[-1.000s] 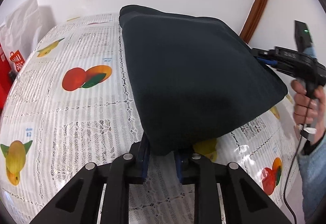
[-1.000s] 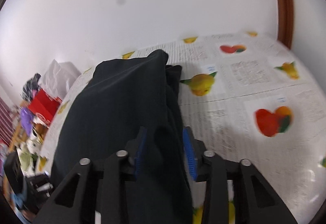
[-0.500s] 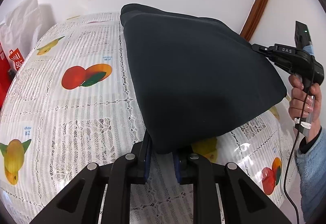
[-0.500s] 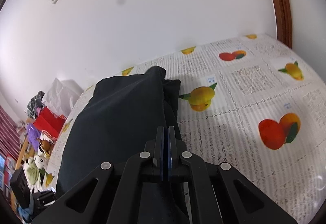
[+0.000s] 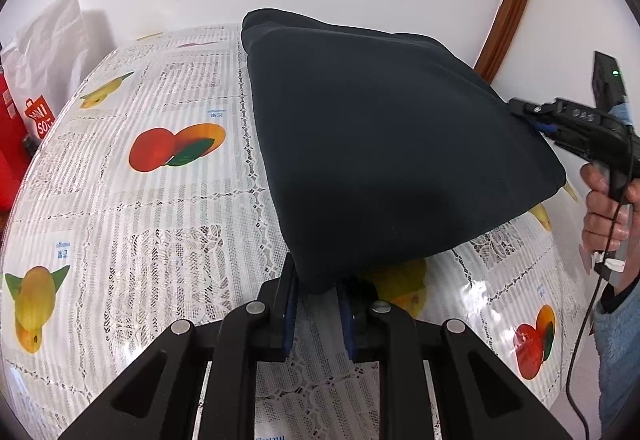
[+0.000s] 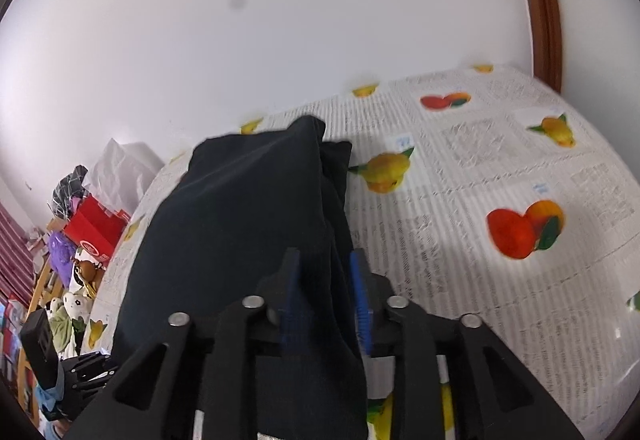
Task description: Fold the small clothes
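A dark navy garment (image 5: 384, 155) is stretched above the fruit-print tablecloth (image 5: 152, 224), its far end resting on the table. My left gripper (image 5: 316, 284) is shut on its near corner. My right gripper (image 6: 324, 264) has its jaws apart with cloth draped between them; the fabric (image 6: 248, 224) hangs over its left finger. In the left wrist view the right gripper (image 5: 536, 119) sits at the garment's right edge, held by a hand.
A white bag (image 5: 52, 51) and a red bag (image 5: 16, 135) stand at the table's left end. A brown door frame (image 5: 508, 3) runs along the wall. Shelves with toys and a red box (image 6: 96, 228) lie beyond the table edge.
The right gripper's jaws were apart, closed half a second ago, and are apart again around the cloth. The left gripper keeps its hold; the garment has barely moved.
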`<action>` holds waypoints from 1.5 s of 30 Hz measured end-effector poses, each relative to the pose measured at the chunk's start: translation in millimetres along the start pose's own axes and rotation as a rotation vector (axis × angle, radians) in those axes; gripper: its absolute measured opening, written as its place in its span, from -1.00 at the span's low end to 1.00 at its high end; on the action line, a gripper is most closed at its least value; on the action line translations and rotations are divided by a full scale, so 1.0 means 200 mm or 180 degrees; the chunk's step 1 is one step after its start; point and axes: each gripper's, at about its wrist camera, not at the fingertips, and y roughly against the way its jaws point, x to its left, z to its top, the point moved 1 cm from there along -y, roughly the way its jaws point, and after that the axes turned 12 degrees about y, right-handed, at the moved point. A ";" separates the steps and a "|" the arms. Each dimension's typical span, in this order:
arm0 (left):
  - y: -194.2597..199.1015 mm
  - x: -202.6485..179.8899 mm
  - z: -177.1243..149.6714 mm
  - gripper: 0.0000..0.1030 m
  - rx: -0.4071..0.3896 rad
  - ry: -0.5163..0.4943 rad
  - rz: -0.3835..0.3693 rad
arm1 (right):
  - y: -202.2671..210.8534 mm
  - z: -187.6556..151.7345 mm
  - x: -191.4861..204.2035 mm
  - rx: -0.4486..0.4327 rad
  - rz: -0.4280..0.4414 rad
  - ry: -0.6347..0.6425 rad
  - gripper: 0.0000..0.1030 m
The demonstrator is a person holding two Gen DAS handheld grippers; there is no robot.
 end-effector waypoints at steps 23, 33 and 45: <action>0.16 0.02 -0.04 -0.59 -0.0149 0.0007 -0.0019 | 0.28 -0.21 0.00 -0.0094 -0.0142 0.0004 -0.63; 0.27 0.01 0.05 -0.58 -0.0305 0.0001 -0.0192 | 0.21 -0.31 0.01 0.0256 -0.0514 0.0207 -0.63; 0.13 0.06 0.12 -0.46 -0.0077 0.0055 -0.0305 | 0.21 0.11 0.06 0.0077 -0.0641 0.0530 -0.36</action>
